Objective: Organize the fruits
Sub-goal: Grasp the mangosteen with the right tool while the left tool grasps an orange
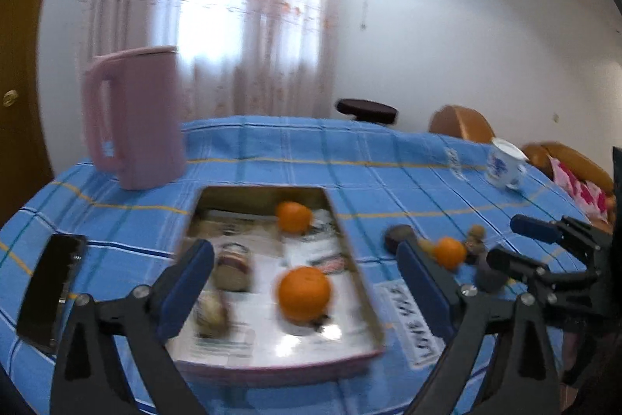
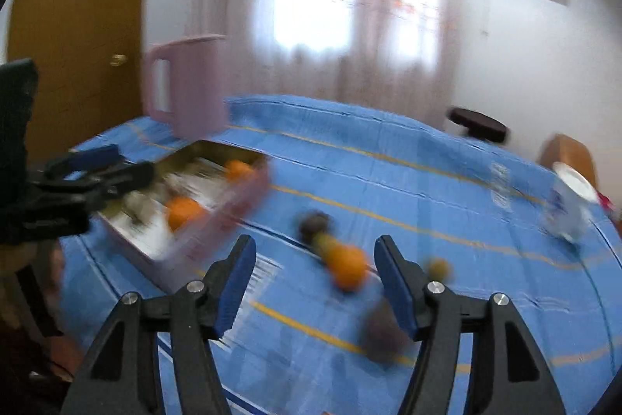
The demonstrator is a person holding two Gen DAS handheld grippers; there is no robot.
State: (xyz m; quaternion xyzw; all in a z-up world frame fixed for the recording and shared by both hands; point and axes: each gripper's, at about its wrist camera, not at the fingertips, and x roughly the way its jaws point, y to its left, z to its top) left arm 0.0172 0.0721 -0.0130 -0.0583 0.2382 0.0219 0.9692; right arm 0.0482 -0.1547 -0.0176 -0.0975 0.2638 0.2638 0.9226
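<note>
A shallow tin tray (image 1: pixel 361 282) lies on the blue checked cloth. It holds two oranges (image 1: pixel 304 292) (image 1: pixel 294 216) and two brownish fruits (image 1: pixel 233 267). My left gripper (image 1: pixel 303 251) hangs over the tray, open wide; the near orange lies between its fingers, untouched. To the right of the tray, a loose orange (image 2: pixel 347 269), dark fruits (image 2: pixel 315 224) (image 2: pixel 383 333) and a small yellowish one (image 2: pixel 439 267) lie on the cloth. My right gripper (image 2: pixel 315 247) is open just short of that orange, with nothing gripped. Both views are blurred.
A pink jug (image 1: pixel 136 119) stands behind the tray at the left. A black phone (image 1: pixel 50 290) lies left of the tray, a paper label (image 1: pixel 412 329) right of it. A white and blue cup (image 1: pixel 505 164) stands at the far right.
</note>
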